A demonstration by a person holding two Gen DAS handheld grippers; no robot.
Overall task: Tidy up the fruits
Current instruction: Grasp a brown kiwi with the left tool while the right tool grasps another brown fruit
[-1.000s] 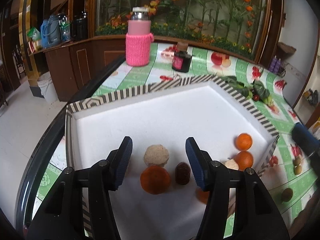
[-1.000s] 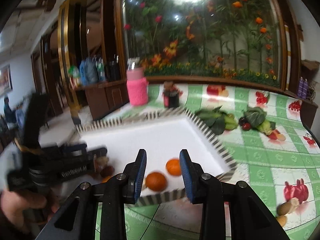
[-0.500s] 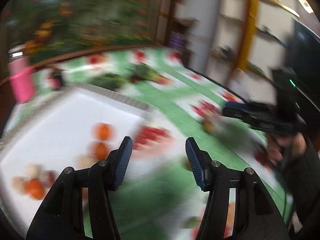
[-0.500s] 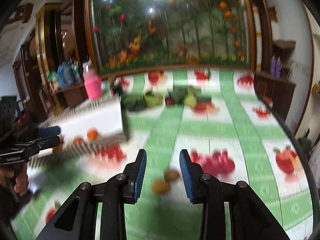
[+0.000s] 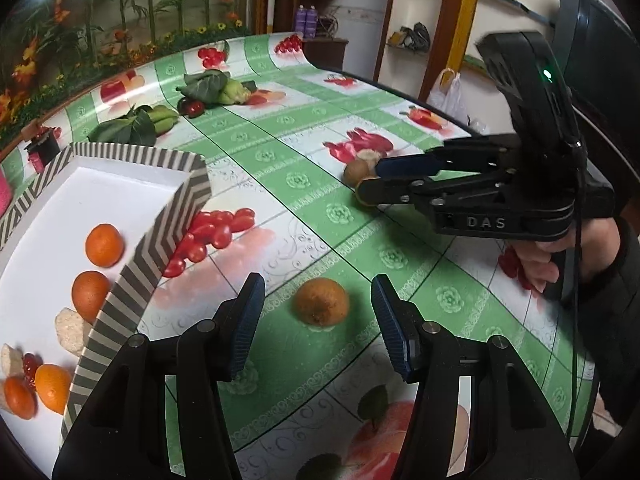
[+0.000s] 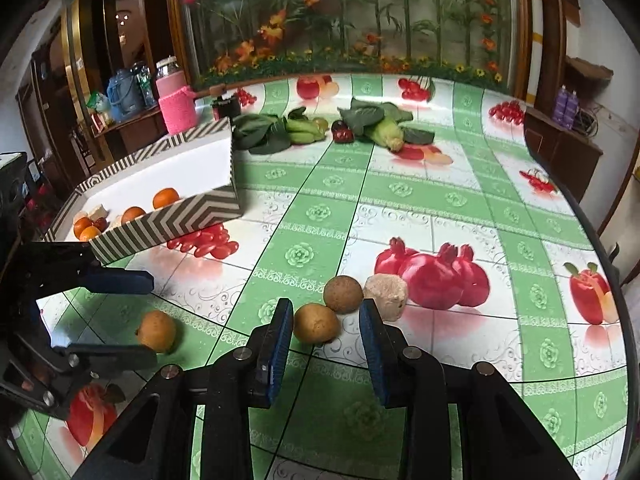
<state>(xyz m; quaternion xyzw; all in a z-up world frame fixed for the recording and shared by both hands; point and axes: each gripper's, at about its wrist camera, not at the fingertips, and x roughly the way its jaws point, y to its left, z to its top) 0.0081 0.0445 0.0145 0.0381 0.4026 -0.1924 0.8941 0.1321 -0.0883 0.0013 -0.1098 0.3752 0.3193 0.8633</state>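
A white tray with a chevron rim (image 5: 168,232) (image 6: 172,220) holds several oranges (image 5: 104,245) and other small fruits. On the green tablecloth my left gripper (image 5: 318,290) (image 6: 132,320) stands open astride a brownish-orange fruit (image 5: 321,302) (image 6: 157,330) without touching it. To its right, my right gripper (image 6: 325,316) (image 5: 370,182) is open with a yellow-brown fruit (image 6: 316,323) between its fingers, close to the left pad. A round brown fruit (image 6: 343,294) (image 5: 356,170) and a beige lump (image 6: 386,290) lie just beyond it.
Leafy greens and a corn cob (image 6: 380,124) lie at the back of the table beside a small dark jar (image 6: 226,106) and a pink-sleeved bottle (image 6: 176,100). The table edge curves along the right. A hand (image 5: 560,256) holds the right gripper.
Both grippers swung away from the tray out over the tablecloth to its right. Each now straddles a loose fruit; the jaws look as wide as before.
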